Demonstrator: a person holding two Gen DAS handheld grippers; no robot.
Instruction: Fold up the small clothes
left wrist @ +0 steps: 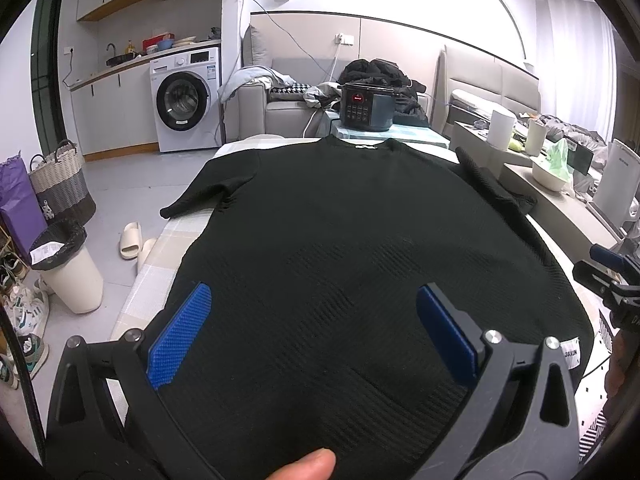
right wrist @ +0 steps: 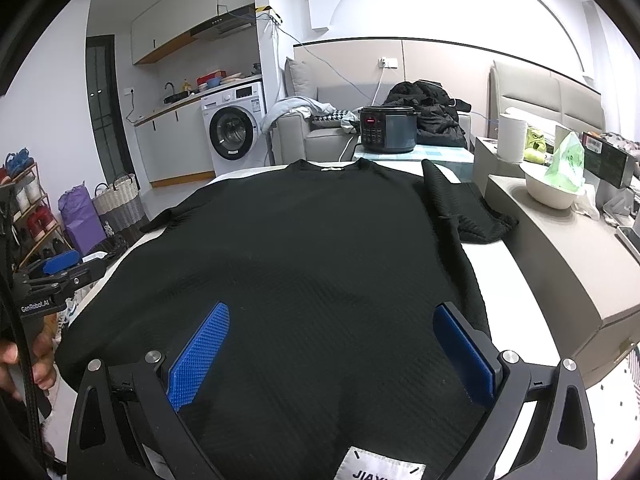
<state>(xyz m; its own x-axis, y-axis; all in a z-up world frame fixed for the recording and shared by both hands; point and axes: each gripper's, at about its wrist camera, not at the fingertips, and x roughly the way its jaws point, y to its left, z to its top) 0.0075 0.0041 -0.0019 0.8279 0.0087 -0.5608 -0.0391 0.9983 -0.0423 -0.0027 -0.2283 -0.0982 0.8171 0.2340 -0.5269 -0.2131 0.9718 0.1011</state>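
While the black top [left wrist: 360, 220] lies flat on the bench [left wrist: 176, 232], neck at far side, left gripper [left wrist: 312, 332] hangs wide open over its hem; right gripper [right wrist: 332, 352] too, w/ nothing held; white label [right wrist: 376, 466] near hem.

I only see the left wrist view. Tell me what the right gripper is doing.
Observer: The right gripper has its jaws wide open above the black shirt, pinching nothing.
Operator: Report what lies between the jaws.
Observer: Shirt fabric, with the white label at the near edge, roughly centred between them.
Operator: Now check the grip on my left gripper.
Observer: A hand is wrapped round the handle below the left gripper.
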